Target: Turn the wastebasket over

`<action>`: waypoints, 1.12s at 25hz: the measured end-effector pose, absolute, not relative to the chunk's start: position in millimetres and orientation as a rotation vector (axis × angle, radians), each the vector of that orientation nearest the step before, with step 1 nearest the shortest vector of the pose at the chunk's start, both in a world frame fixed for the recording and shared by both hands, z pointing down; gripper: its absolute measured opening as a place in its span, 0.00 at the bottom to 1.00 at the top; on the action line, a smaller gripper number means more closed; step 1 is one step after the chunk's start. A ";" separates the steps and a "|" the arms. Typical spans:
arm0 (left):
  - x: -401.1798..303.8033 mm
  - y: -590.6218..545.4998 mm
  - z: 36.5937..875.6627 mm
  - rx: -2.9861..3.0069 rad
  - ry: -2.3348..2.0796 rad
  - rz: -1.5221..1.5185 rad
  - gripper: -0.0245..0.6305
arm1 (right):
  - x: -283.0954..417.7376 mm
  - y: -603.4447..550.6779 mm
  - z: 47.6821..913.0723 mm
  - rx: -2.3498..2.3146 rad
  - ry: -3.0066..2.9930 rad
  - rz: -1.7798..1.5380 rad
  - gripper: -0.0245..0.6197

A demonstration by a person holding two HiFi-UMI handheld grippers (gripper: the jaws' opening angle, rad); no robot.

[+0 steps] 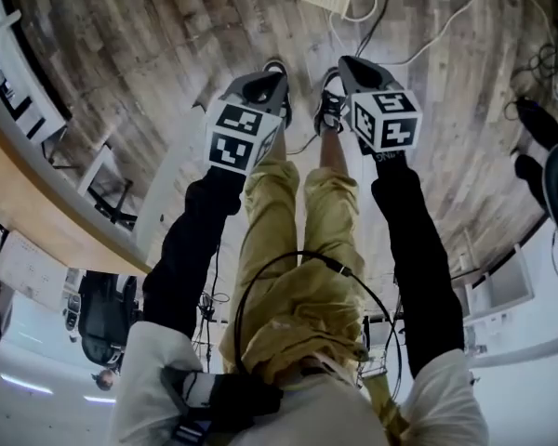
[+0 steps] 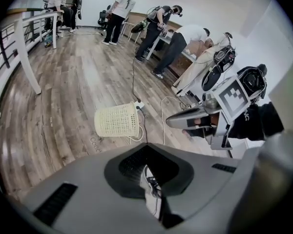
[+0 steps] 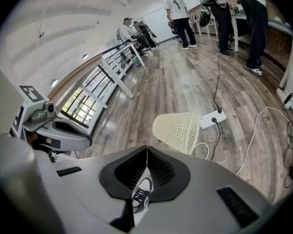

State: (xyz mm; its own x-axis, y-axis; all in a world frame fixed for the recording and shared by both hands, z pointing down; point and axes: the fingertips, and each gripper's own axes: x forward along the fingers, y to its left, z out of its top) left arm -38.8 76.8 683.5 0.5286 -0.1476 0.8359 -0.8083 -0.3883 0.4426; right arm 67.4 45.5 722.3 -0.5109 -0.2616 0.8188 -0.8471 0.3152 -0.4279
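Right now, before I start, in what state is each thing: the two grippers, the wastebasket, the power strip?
left gripper: jaws together, holding nothing.
right gripper: jaws together, holding nothing.
wastebasket: lying on its side on the floor, not held.
power strip: on the floor close by the wastebasket, one black plug in it.
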 end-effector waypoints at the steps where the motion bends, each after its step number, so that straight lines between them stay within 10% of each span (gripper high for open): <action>1: -39.5 75.9 687.0 1.850 -0.785 0.908 0.03 | 67.6 40.0 727.2 0.973 -1.950 1.179 0.07; 28: -43.2 -15.1 836.3 1.871 -0.803 1.071 0.03 | 88.8 -52.1 879.0 1.027 -1.803 0.991 0.07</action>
State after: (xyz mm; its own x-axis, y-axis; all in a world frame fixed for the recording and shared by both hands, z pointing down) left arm -43.2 -15.1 836.3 0.4358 -0.1262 0.8912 -0.8199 -0.4641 0.3352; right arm 88.8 -52.1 879.0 -0.3331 -0.2620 0.9057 -0.9051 0.3581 -0.2293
